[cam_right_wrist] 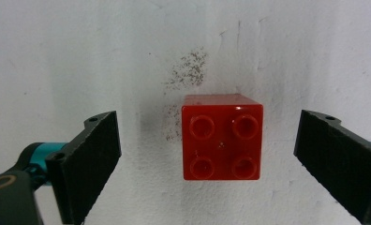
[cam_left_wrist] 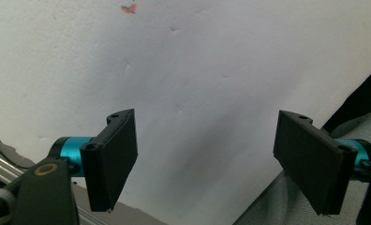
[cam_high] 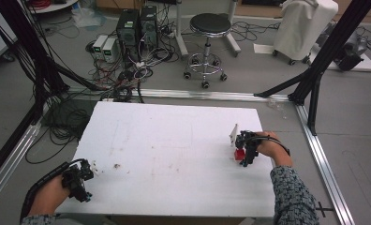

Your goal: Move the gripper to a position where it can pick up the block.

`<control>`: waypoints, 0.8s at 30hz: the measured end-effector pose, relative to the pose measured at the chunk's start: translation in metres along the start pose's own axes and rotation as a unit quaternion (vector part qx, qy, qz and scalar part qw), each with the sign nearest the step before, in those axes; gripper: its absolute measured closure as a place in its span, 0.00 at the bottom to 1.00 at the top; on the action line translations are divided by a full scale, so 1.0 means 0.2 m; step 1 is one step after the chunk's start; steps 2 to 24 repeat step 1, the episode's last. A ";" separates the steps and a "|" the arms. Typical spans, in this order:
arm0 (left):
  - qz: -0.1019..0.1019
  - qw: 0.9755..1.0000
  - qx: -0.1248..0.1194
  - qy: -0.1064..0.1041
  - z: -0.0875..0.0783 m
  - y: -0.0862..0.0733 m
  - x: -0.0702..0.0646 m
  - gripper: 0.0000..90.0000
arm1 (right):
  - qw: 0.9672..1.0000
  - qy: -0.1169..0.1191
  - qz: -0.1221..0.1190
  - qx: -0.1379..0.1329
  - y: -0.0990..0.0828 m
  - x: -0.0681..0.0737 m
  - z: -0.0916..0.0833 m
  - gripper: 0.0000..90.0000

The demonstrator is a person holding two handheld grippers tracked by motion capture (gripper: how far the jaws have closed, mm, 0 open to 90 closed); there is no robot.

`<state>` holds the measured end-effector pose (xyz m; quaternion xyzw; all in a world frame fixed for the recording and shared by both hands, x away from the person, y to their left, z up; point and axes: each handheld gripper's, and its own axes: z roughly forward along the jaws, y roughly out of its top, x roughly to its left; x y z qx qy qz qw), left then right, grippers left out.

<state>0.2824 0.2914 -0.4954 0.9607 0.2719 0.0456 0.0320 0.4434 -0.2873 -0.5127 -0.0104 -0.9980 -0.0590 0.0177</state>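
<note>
The white table (cam_high: 174, 154) carries one red block (cam_right_wrist: 222, 137) at its right side. The right gripper (cam_right_wrist: 207, 164) hangs directly above it, jaws spread wide, the block between them and touching neither, studs up. The block is square, so no long axis governs. The left gripper (cam_left_wrist: 204, 159), well apart, stands open and empty.

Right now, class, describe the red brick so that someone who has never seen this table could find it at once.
Start at the white table and go to its right edge, where the person's right hand holds the right tongs. The red brick sits on the tabletop between their open jaws, apart from both. It is a small cube with four round studs on top, the one bright red thing on the white surface.
</note>
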 end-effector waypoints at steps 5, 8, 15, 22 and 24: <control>0.002 1.000 0.001 0.000 0.00 0.00 0.00 0.25 | 1.000 -0.002 0.004 -0.001 0.00 0.00 0.00 0.07; 0.002 1.000 0.001 0.000 0.00 0.00 0.00 0.25 | 1.000 -0.002 0.004 -0.001 0.00 0.00 0.00 0.07; 0.002 1.000 0.001 0.000 0.00 0.00 0.00 0.25 | 1.000 -0.002 0.004 -0.001 0.00 0.00 0.00 0.07; 0.002 1.000 0.001 0.000 0.00 0.00 0.00 0.25 | 1.000 -0.002 0.004 -0.001 0.00 0.00 0.00 0.07; 0.002 1.000 0.001 0.000 0.00 0.00 0.00 0.25 | 1.000 -0.002 0.004 -0.001 0.00 0.00 0.00 0.07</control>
